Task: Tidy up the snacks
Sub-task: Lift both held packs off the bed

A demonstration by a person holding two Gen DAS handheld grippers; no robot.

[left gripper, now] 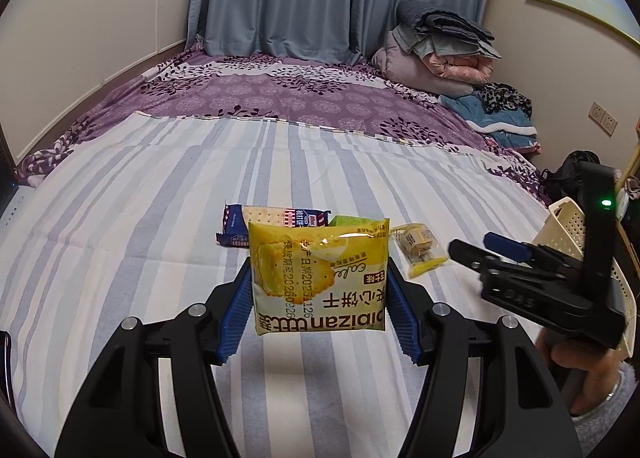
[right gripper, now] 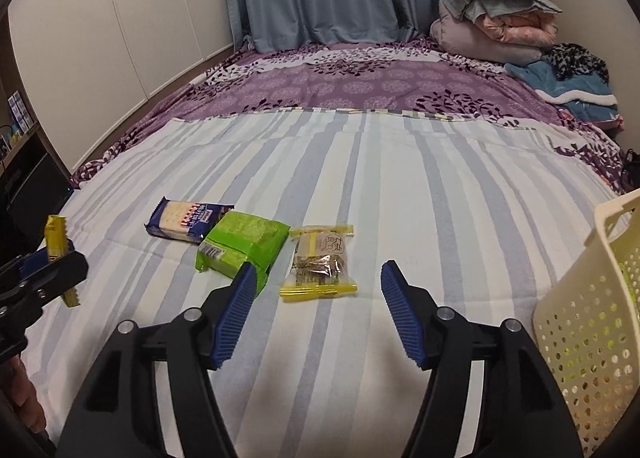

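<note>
Left wrist view: left gripper [left gripper: 320, 290] clamps a yellow packet [left gripper: 320, 278] above the bed [left gripper: 160, 198]; right gripper [right gripper: 316, 298] gapes empty, basket [right gripper: 592, 318] beside it.

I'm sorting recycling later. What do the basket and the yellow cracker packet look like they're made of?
Basket: likely rigid plastic, cream and matte, with moulded rows of round holes. Yellow cracker packet: thin glossy plastic film, judging by its sheen, crinkles and crimped edges.
</note>
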